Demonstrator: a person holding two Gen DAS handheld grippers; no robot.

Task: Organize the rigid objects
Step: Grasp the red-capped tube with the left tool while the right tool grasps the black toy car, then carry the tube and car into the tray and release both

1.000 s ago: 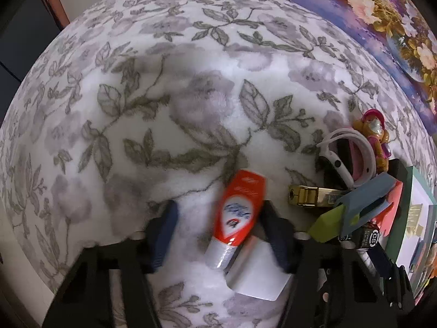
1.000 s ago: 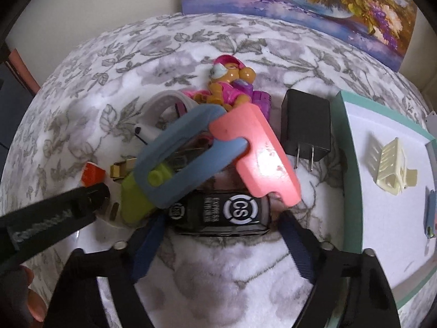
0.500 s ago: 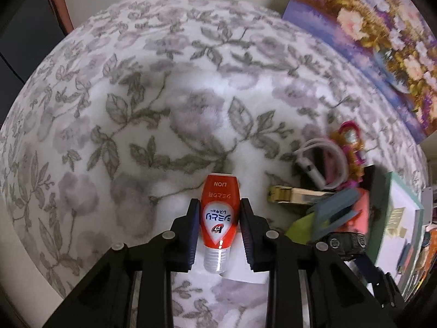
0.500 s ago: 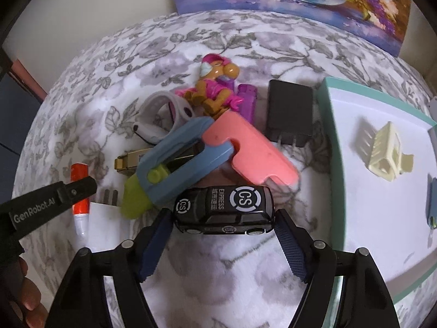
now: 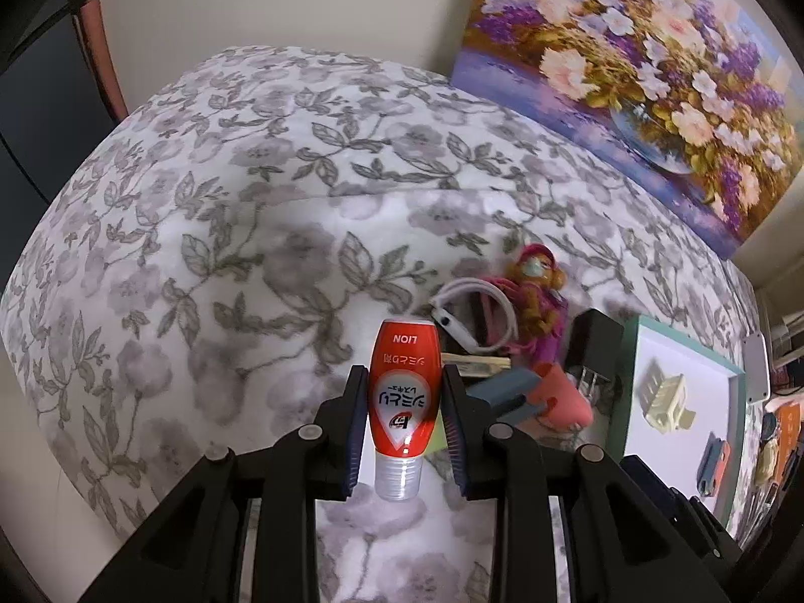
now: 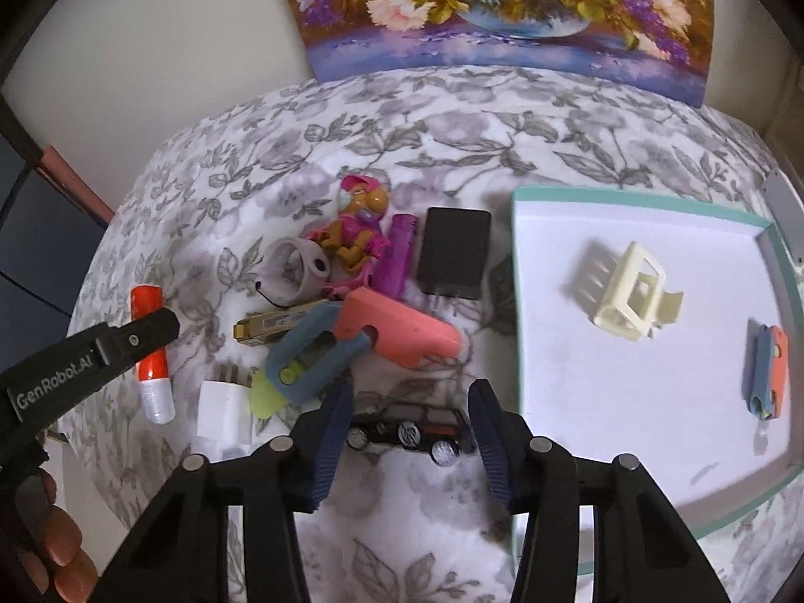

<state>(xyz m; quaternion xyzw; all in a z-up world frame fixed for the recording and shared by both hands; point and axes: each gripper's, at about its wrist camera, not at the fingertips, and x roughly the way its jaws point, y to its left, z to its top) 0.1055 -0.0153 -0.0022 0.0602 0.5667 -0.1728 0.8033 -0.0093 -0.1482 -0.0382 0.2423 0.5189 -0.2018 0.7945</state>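
Observation:
My left gripper (image 5: 402, 402) is shut on a red tube (image 5: 404, 392) with a clear cap and holds it above the floral cloth; the tube also shows in the right wrist view (image 6: 149, 352). My right gripper (image 6: 409, 432) is open, with a black toy car (image 6: 409, 432) lying tipped between its fingers. Beside it lie a pink-and-blue plastic clip toy (image 6: 352, 341), a pink bear figure (image 6: 357, 231), a black charger (image 6: 455, 251) and a white band (image 6: 296, 271). A white tray with a teal rim (image 6: 517, 301) sits to the right.
The tray holds a cream hair claw (image 6: 630, 291) and a small blue-orange item (image 6: 766, 372). A gold clip (image 6: 266, 324), a purple piece (image 6: 397, 251) and a white plug (image 6: 223, 412) lie in the pile. A flower painting (image 6: 502, 10) leans at the back.
My left gripper closed on the red tube and lifted it off the cloth. My right gripper drew back and up; the black car now lies tipped, showing its wheels.

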